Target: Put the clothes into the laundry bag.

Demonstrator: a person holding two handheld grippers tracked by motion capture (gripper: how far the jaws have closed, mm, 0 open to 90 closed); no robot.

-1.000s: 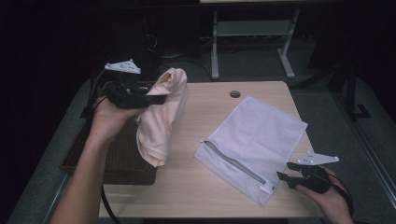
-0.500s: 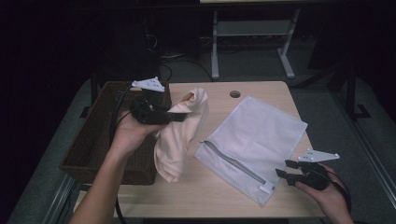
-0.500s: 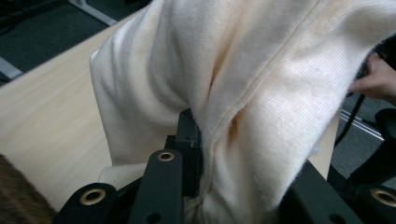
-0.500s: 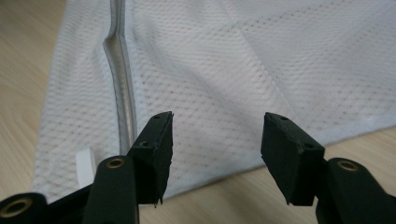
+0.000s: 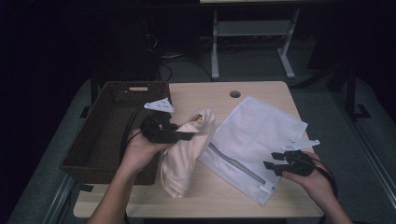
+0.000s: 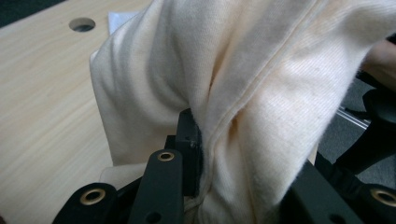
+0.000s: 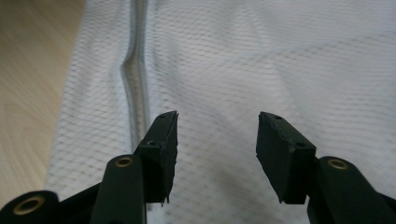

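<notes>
A cream cloth (image 5: 183, 161) hangs from my left gripper (image 5: 187, 136), which is shut on its upper fold; the lower end rests on the table beside the bag. In the left gripper view the cloth (image 6: 261, 88) bunches between the jaws of the left gripper (image 6: 233, 154) and hides the right one. A white mesh zip bag (image 5: 254, 133) lies flat at the right of the table. My right gripper (image 5: 276, 161) hovers at the bag's near right edge. Its jaws have just been closing, and the right gripper (image 7: 217, 135) stands open above the mesh bag (image 7: 243, 56), beside the zipper (image 7: 135, 70).
A dark wicker basket (image 5: 105, 140) stands at the left edge of the wooden table (image 5: 205, 95). A round cable hole (image 5: 235, 94) sits near the far edge. A white desk frame (image 5: 250, 32) stands on the floor behind.
The left hand has carried the cloth down and to the right, from over the basket to the table beside the bag. The right gripper has shifted slightly along the bag's near edge.
</notes>
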